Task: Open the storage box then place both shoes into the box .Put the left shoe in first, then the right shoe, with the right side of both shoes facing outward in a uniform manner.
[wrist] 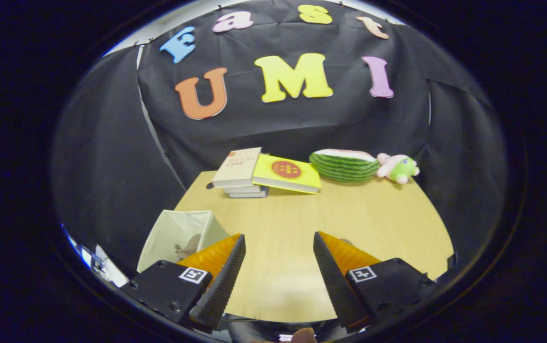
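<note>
Gripper (279,259) fingers stand apart over bare wooden table (373,224), holding nothing. Just left of the left finger sits the pale fabric storage box (178,233), its top open. Beyond lie stacked books (240,176) and a yellow book (287,174), whose cover writing is too small to read.

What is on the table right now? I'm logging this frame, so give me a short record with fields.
gripper: gripper open, nothing between the fingers, over the near table edge
table: light wooden table
storage box: white storage box, open-topped, beside the left finger; something small lies inside, unclear what
books: stack of books with yellow book leaning on it, far side
toys: watermelon plush, small plush toy beside it, far side
</note>
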Demonstrator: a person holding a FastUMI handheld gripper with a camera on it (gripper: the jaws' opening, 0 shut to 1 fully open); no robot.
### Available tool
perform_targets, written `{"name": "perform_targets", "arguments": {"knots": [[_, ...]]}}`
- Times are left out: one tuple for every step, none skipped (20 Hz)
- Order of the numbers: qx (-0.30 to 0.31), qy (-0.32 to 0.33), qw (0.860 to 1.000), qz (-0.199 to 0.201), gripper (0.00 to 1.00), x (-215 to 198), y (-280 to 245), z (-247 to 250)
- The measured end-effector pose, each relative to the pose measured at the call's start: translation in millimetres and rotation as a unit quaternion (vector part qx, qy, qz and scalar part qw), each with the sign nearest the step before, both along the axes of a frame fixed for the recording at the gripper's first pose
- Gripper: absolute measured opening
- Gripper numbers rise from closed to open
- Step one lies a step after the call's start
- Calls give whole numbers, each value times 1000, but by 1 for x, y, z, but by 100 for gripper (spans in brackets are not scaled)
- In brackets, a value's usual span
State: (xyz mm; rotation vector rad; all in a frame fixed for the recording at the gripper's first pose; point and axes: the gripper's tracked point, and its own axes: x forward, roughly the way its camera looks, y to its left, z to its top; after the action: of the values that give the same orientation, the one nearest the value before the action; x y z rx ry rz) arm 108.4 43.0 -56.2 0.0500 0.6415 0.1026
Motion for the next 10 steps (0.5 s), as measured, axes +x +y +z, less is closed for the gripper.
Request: {"name": "perform_targets", "arguments": {"knots": [[-18, 5, 1000, 0, 92, -4, -23, -4], [-32, 6, 999, -1, 92, -4, -44, -7], [-47, 14, 999, -1, 92, -5, -65, -12], [-53, 26, 998, -4, 92, -10, -83, -19], [-53, 40, 998, -4, 92, -13, -98, -26], [-56, 57, 997, -5, 93, -17, -112, -36], [-58, 72, 996, -5, 93, -21, -125, -46], [-65, 89, 994, -1, 93, -24, -137, -57], [-73, 103, 992, -2, 93, -26, -148, -72], [-81, 115, 990, -3, 93, -27, -158, -84]]}}
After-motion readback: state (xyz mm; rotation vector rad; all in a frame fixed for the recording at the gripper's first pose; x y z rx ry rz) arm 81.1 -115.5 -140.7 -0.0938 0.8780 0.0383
